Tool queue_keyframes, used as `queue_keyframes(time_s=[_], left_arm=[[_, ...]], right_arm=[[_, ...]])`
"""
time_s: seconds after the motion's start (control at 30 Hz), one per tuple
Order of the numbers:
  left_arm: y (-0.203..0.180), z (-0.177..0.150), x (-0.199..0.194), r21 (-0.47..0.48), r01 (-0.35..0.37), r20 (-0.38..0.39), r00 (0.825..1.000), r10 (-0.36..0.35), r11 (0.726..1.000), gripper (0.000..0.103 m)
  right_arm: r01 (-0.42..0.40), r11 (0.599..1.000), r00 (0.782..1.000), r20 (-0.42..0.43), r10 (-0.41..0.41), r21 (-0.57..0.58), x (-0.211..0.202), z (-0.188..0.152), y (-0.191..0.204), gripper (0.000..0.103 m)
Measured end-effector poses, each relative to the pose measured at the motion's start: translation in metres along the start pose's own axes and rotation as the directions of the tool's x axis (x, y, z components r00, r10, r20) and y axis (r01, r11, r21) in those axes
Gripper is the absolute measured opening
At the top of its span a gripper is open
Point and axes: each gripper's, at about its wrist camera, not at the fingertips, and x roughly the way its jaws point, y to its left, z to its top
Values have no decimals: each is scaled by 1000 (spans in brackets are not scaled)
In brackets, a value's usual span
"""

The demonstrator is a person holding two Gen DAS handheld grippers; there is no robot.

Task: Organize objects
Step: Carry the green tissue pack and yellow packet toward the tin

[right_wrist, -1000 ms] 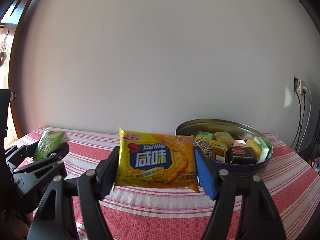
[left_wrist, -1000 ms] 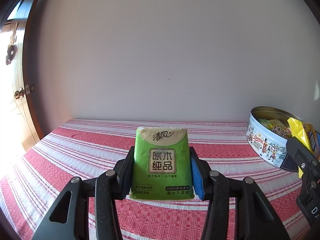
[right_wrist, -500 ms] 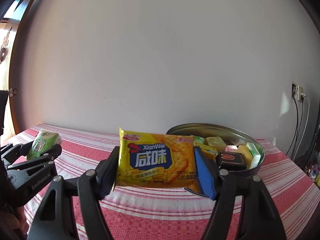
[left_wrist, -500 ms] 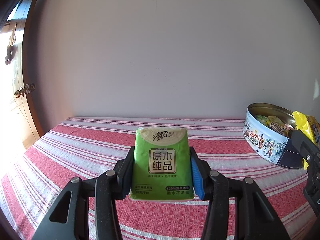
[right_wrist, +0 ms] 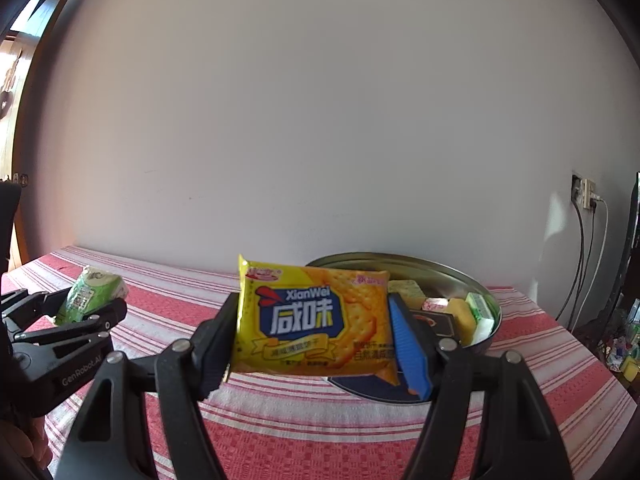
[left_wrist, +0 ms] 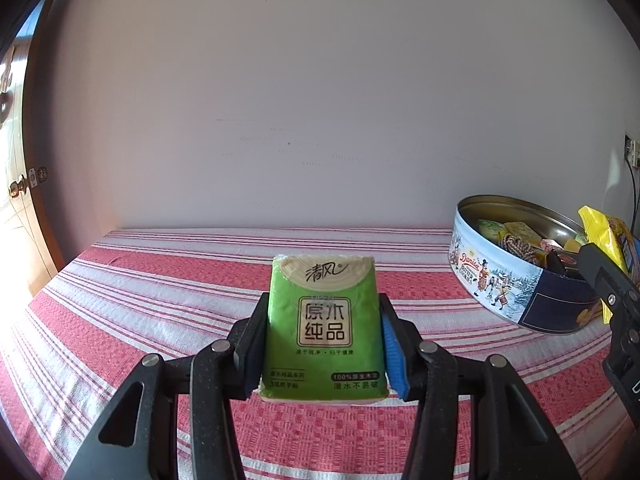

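My left gripper (left_wrist: 323,344) is shut on a green tissue pack (left_wrist: 324,320), held upright above the red striped tablecloth (left_wrist: 160,304). My right gripper (right_wrist: 314,344) is shut on a yellow cracker packet (right_wrist: 312,316), held just in front of the round cookie tin (right_wrist: 486,304). The tin (left_wrist: 516,284) stands at the right in the left wrist view, holding several small packets. The right gripper and cracker packet (left_wrist: 604,232) show at that view's right edge, at the tin's near rim. The left gripper and tissue pack (right_wrist: 86,294) show at the left in the right wrist view.
A white wall rises just behind the table. A wooden door (left_wrist: 20,200) is at the far left. A wall socket with cables (right_wrist: 586,196) is at the right, with clutter on the floor below it.
The tin has come closer in the right wrist view and moved left in the left wrist view. Both grippers keep their packs.
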Motion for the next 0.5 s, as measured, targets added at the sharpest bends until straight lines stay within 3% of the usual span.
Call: queue_keyframes(time_s=[0.5], left_arm=[[-29, 4, 6, 25, 27, -6, 1000, -26, 999, 51]], right_arm=[[18, 1000, 1000, 17, -18, -11, 4, -1, -19, 72]])
